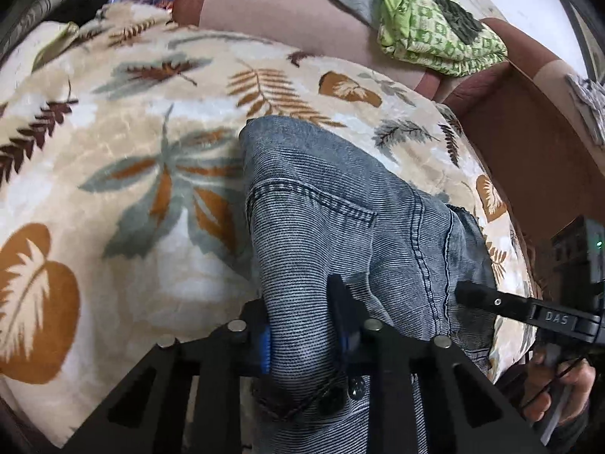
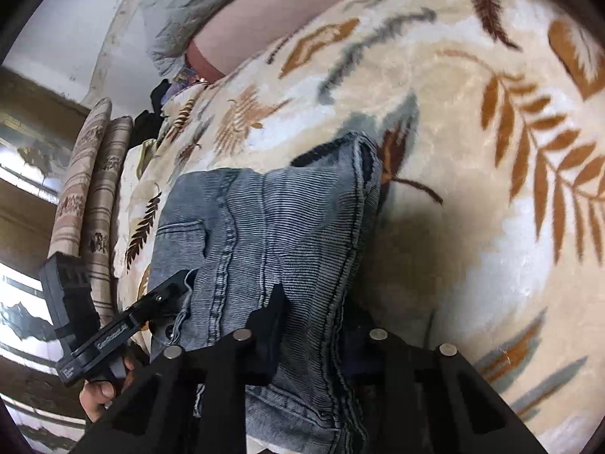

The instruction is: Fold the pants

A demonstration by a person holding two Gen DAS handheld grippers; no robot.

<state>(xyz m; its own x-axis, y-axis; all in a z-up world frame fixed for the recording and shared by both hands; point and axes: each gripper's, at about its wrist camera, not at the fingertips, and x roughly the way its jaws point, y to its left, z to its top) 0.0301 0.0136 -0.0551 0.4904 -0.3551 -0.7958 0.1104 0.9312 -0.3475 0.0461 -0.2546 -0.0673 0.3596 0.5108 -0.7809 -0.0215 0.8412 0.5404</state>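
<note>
While the faded grey-blue ribbed denim pants lie folded on the cream plush blanket printed with brown, orange and grey leaves, both grippers are clamped on the near end of the cloth. From the left wrist camera, the left gripper has its 2 black fingers, with a blue pad on the inner face of the left one, pressed against a raised bunch of denim, so it is pinching the pants. A stitched pocket seam runs across the fabric just beyond the fingers.

At the right edge of that view the right gripper reaches in from the side, its black tip touching the denim near a double-stitched seam, with a hand wrapped around its handle below.

From the right wrist camera, the right gripper also grips the pants: 1 black finger lies on top of the fabric while a thick hemmed edge hides the other, and the cloth is gathered between them. The left gripper shows at the left of this view, its tip on the denim, held by a hand.

Beyond the blanket lie a green patterned cloth on a pinkish-brown cushion and 2 striped beige rolls beside the blanket's edge.
</note>
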